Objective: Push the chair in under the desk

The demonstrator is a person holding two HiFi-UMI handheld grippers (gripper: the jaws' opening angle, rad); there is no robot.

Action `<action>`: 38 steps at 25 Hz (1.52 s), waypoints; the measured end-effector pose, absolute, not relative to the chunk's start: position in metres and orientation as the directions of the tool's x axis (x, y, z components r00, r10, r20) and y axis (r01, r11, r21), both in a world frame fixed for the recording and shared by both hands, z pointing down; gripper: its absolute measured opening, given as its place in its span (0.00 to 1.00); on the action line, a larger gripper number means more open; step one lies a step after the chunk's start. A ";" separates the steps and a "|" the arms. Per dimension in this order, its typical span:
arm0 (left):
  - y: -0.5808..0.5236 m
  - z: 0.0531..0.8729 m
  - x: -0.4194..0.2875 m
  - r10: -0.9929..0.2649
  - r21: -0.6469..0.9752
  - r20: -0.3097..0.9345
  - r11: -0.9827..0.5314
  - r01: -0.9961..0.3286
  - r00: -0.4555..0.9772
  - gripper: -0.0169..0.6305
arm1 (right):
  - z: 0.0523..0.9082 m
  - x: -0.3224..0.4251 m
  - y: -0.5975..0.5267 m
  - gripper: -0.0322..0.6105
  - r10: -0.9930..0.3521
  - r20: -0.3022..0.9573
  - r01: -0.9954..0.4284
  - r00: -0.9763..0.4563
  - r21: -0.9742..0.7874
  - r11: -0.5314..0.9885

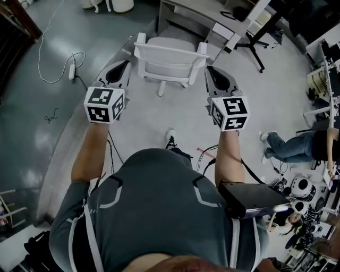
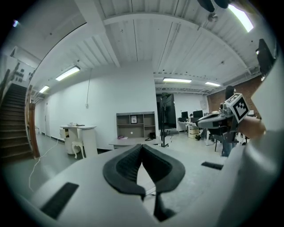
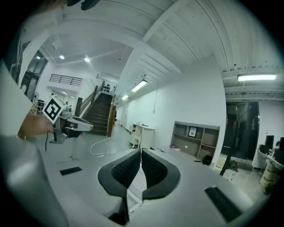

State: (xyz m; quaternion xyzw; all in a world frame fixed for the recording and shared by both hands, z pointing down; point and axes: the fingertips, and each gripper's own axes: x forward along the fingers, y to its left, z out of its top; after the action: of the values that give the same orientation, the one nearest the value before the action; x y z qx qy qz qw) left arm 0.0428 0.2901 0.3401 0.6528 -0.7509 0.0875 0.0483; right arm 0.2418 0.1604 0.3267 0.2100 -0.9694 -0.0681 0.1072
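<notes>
The white moulded plastic chair (image 1: pixel 170 57) stands on the pale floor just ahead of the person. Its backrest faces them and its seat points at the grey desk (image 1: pixel 187 7), close to it but not yet under it. The chair looks stiff and fairly light, so it should slide with a modest shove. Its shell is smooth, though, so a push on one side only would probably turn it or let a jaw tip slip off. The best place to press is likely the top rail of the backrest, near both corners at once. Only one white leg shows beneath it, so whether it rolls I cannot tell. The left gripper (image 1: pixel 124 65) and right gripper (image 1: pixel 209 69) flank the backrest just beside its corners, and contact is unclear. Each has its jaws pressed together with nothing between them.
</notes>
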 end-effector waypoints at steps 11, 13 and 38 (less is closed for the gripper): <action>0.161 0.372 0.024 -0.963 -0.082 0.240 0.108 -0.991 -0.125 0.04 | 0.356 0.226 0.039 0.10 -0.390 0.231 -0.358 -0.892 0.167 0.919; 0.142 0.376 0.020 -0.959 -0.089 0.254 0.107 -0.990 -0.126 0.05 | 0.361 0.220 0.022 0.11 -0.375 0.238 -0.344 -0.896 0.164 0.925; 0.040 0.517 -0.076 -0.749 -0.223 0.661 -0.262 -0.939 0.052 0.42 | 0.496 0.127 -0.071 0.43 -0.197 0.568 -0.086 -0.799 0.215 0.973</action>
State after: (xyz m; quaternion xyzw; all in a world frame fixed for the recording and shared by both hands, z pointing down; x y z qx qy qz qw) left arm -0.0763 0.0396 0.5172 0.7127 -0.5920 0.3511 0.1355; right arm 0.1274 -0.0706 0.4956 0.0749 -0.9442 -0.0896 0.3081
